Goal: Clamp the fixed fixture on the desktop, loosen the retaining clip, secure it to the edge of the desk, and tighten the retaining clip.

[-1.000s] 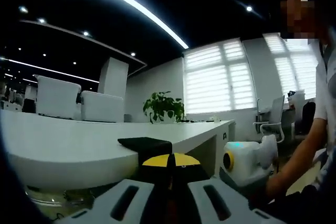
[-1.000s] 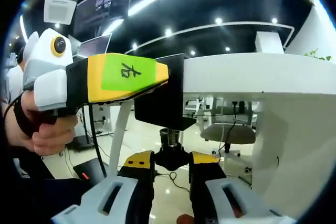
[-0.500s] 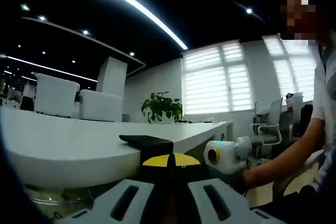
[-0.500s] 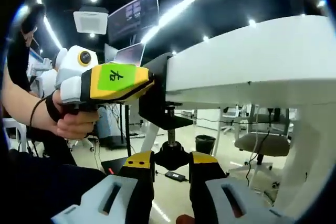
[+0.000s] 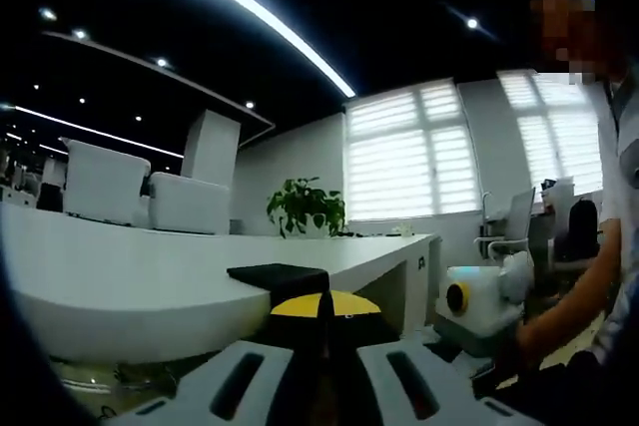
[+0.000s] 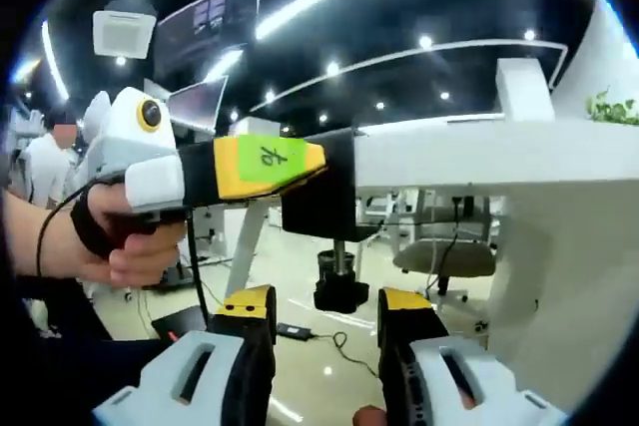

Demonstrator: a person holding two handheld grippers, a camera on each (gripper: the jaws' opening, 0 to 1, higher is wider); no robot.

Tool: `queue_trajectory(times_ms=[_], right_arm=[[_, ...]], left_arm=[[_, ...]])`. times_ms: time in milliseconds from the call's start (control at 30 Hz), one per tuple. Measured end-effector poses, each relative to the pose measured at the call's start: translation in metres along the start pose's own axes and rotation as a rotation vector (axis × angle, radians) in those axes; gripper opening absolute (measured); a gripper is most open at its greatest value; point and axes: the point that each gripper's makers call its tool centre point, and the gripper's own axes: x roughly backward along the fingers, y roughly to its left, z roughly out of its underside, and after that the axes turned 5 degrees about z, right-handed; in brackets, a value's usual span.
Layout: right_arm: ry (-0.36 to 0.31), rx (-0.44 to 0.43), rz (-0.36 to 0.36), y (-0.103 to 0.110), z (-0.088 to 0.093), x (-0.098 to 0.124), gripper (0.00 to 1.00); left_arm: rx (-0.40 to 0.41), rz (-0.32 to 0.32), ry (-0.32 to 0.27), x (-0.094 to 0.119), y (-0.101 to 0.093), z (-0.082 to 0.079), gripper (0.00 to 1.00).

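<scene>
1. In the left gripper view the left gripper (image 5: 321,321) has its fingers (image 5: 351,303) pressed together on the black fixture (image 5: 278,276); the contact itself is hidden behind the yellow tips.
2. The fixture's flat top plate lies on the white bench (image 5: 150,281) edge, just ahead of those fingers; its lower part is out of sight here.
3. In the right gripper view the right gripper (image 6: 327,308) has its fingers (image 6: 248,304) spread, with the fixture's retaining clip (image 6: 340,281) hanging under the bench between and just beyond them, apart from both.
4. There the left gripper comes in from the left, held by a hand (image 6: 120,246), its tips at the fixture's side.
</scene>
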Motion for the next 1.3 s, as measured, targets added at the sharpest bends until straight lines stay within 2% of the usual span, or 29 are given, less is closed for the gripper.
queue_trajectory(times_ms=[33, 167, 267, 400, 567, 633, 900, 967, 1100, 1200, 1300], right_arm=[[0.003, -0.006, 0.059, -0.003, 0.005, 0.002, 0.43], [-0.029, -0.1, 0.187, -0.006, 0.023, 0.002, 0.4], [-0.029, -0.053, 0.204, -0.003, 0.029, -0.001, 0.38], [-0.091, -0.01, 0.238, -0.01, 0.015, -0.006, 0.36], [-0.139, -0.031, 0.238, -0.012, 0.003, -0.015, 0.26], [-0.143, -0.026, 0.241, -0.014, 0.004, -0.02, 0.22], [-0.143, -0.03, 0.222, -0.01, 0.006, -0.023, 0.23], [-0.131, 0.014, 0.22, -0.008, 0.007, -0.025, 0.24], [-0.116, 0.018, 0.201, -0.002, 0.01, -0.029, 0.29], [-0.113, 0.021, 0.213, -0.009, 0.01, -0.028, 0.24], [-0.11, 0.02, 0.171, -0.005, 0.012, -0.028, 0.24]], left_arm=[[0.003, 0.005, -0.001, 0.0, -0.002, -0.001, 0.02], [0.013, 0.027, 0.0, -0.001, -0.002, 0.004, 0.02], [0.018, 0.025, 0.003, 0.002, -0.002, 0.006, 0.02], [0.009, 0.022, 0.01, 0.005, 0.0, 0.008, 0.02], [-0.007, 0.027, 0.022, 0.005, 0.0, 0.007, 0.02], [0.016, 0.025, 0.01, 0.003, 0.0, 0.004, 0.02], [0.003, 0.023, 0.036, -0.003, -0.003, 0.004, 0.02], [0.004, 0.023, 0.041, -0.003, -0.002, 0.004, 0.02], [0.009, 0.028, 0.045, -0.003, -0.002, 0.004, 0.02], [0.012, 0.027, 0.041, -0.003, -0.001, 0.003, 0.02], [0.012, 0.031, 0.037, -0.003, -0.001, 0.003, 0.02]])
